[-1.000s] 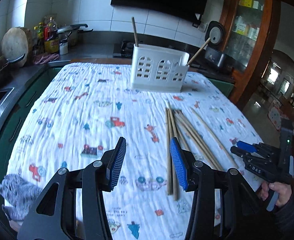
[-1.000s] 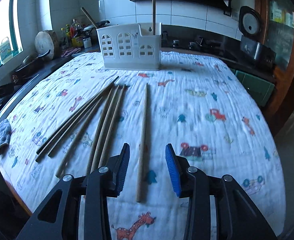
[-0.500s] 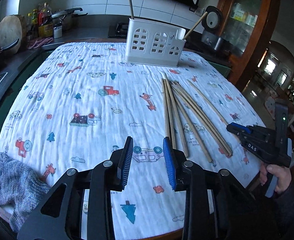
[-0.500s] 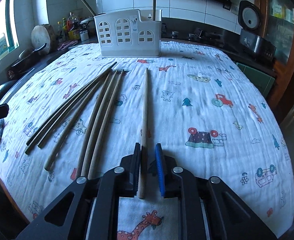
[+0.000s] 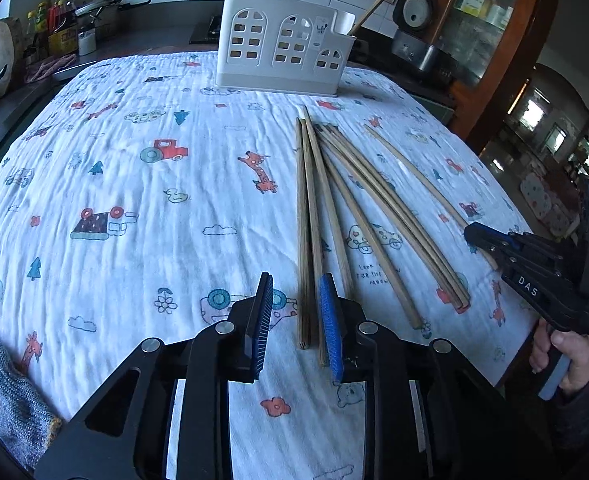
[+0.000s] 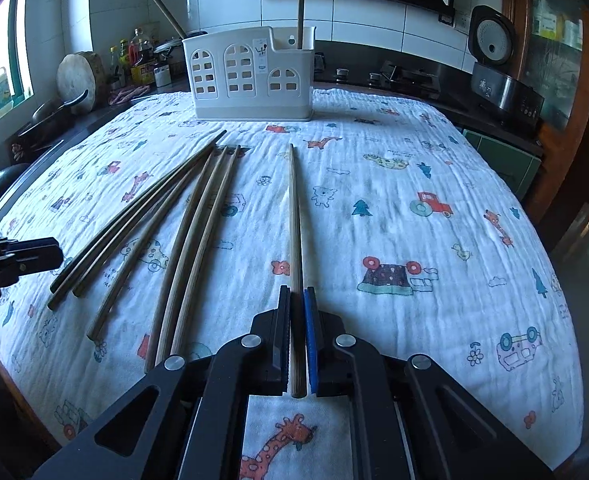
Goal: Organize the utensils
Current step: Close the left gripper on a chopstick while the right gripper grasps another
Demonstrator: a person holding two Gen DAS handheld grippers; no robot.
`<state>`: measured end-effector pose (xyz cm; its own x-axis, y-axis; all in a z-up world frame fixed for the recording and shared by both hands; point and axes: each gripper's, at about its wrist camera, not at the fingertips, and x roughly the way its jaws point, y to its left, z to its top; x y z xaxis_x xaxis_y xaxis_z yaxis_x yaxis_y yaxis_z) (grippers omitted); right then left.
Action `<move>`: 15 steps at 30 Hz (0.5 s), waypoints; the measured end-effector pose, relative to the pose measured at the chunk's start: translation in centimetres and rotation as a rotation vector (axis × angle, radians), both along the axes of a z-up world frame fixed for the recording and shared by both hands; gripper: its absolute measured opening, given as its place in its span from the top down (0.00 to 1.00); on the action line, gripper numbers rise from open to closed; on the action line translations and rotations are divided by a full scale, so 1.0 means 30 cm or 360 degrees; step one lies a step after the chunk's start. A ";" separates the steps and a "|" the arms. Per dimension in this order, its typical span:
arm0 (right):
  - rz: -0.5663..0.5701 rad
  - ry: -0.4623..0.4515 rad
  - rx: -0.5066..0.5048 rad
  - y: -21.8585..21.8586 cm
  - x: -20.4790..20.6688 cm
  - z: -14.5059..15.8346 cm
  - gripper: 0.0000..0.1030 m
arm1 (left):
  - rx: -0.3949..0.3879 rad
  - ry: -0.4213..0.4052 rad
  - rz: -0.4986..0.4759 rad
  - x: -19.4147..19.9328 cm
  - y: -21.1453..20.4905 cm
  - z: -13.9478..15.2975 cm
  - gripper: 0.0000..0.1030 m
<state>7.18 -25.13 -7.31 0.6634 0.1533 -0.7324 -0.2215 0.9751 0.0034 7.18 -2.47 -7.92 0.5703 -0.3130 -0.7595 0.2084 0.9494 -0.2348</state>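
Between the blue pads of the right tongs (image 6: 297, 344) lay the near end of a single chopstick (image 6: 293, 216), set apart to the right of the others; half a second before, those pads stood a little off it, and now they had closed flat against its sides. It still rested along the cloth, pointing at the far holder, so the grasp looked made and the lift not yet begun. The left tongs (image 5: 296, 320), which had hung over bare cloth, had shifted right, and their gap, narrower than a second earlier but still open and gripping nothing, now took in the near ends of the two leftmost sticks of the loose chopsticks (image 5: 358, 200) fanned across the desk. That suggested a second pick was being lined up. At the far end stood the white utensil holder (image 6: 250, 80), with two sticks already leaning in it, well apart from those on the cloth. A white printed cloth (image 5: 134, 200) covered the desk (image 6: 490, 104). Beyond were tiled walls, bottles (image 6: 138, 60) at far left, and a rice cooker (image 6: 494, 64) at far right.
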 end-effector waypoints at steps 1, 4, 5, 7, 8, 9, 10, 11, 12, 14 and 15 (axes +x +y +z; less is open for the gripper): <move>0.0000 -0.0001 -0.0003 -0.001 -0.002 0.002 0.93 | 0.0005 0.0006 -0.0002 0.007 -0.003 -0.004 0.79; -0.0003 -0.0001 0.0003 -0.006 -0.004 0.005 0.93 | 0.0009 0.0026 -0.0002 0.026 -0.009 -0.015 0.82; -0.0004 0.0000 0.0004 -0.007 -0.004 0.005 0.93 | 0.0012 0.0032 -0.0002 0.030 -0.012 -0.018 0.83; -0.0003 0.0000 0.0004 -0.006 -0.005 0.004 0.93 | 0.0010 0.0044 0.0000 0.038 -0.014 -0.025 0.85; -0.0003 0.0003 0.0001 -0.006 -0.005 0.003 0.93 | 0.0007 0.0047 0.0000 0.040 -0.016 -0.029 0.85; -0.0004 0.0004 0.0002 -0.006 -0.006 0.001 0.93 | 0.0013 0.0049 0.0001 0.042 -0.018 -0.031 0.86; -0.0004 0.0007 0.0003 -0.007 -0.006 0.000 0.93 | 0.0024 0.0048 0.0002 0.043 -0.022 -0.032 0.86; -0.0004 0.0010 0.0006 -0.007 -0.006 -0.002 0.93 | 0.0038 0.0044 0.0002 0.044 -0.025 -0.032 0.87; -0.0005 0.0013 0.0008 -0.008 -0.006 -0.004 0.93 | 0.0050 0.0040 0.0004 0.045 -0.029 -0.031 0.87; -0.0003 0.0019 0.0005 -0.007 -0.005 -0.009 0.93 | 0.0050 0.0043 0.0011 0.047 -0.031 -0.030 0.87; -0.0005 0.0024 0.0006 -0.007 -0.004 -0.013 0.93 | 0.0050 0.0043 0.0017 0.047 -0.031 -0.031 0.87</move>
